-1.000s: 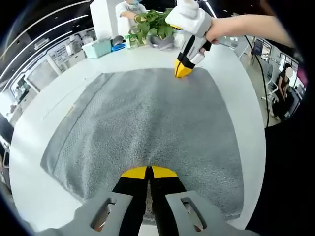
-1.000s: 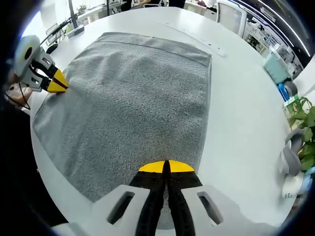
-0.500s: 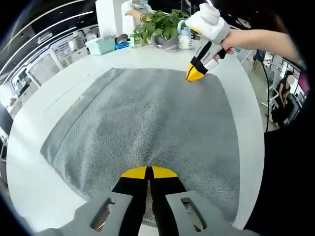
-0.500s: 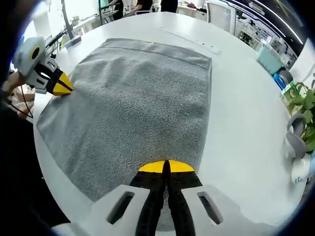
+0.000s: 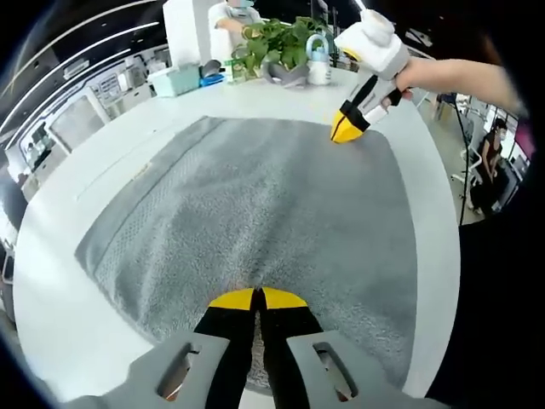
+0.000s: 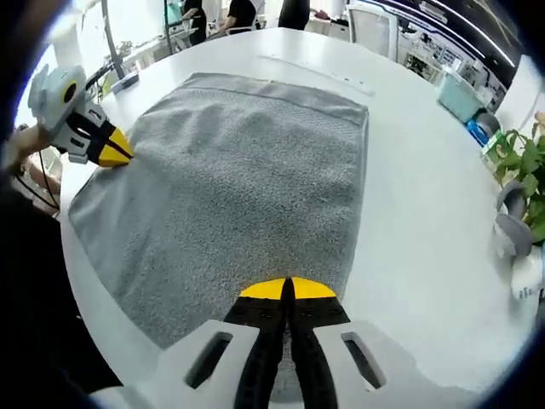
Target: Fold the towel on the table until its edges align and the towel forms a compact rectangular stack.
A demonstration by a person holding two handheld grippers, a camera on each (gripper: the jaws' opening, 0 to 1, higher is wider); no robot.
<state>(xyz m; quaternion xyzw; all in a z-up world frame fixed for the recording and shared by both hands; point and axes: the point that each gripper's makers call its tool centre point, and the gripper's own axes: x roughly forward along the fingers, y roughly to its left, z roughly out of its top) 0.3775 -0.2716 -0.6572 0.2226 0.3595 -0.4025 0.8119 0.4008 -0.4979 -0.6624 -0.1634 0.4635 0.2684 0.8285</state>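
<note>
A grey towel (image 5: 255,204) lies spread flat on the round white table (image 5: 60,256). In the left gripper view, my left gripper (image 5: 257,298) is shut on the towel's near edge, with cloth showing between its black fingers. My right gripper (image 5: 345,132), held by a hand, pinches the far right corner with its yellow tips together. In the right gripper view, the towel (image 6: 238,179) stretches away from my right gripper (image 6: 285,290), which is shut on its near edge. There my left gripper (image 6: 115,152) holds the corner at the left.
A potted plant (image 5: 277,43), a teal box (image 5: 174,81), a white bottle (image 5: 319,64) and a grey looped item (image 5: 285,75) stand at the table's far edge. A person sits behind them. The table edge runs close along the towel's right side.
Both grippers have stayed shut on the towel. The views have shifted slightly, and the right gripper now sits a little further right and higher in the left gripper view.
</note>
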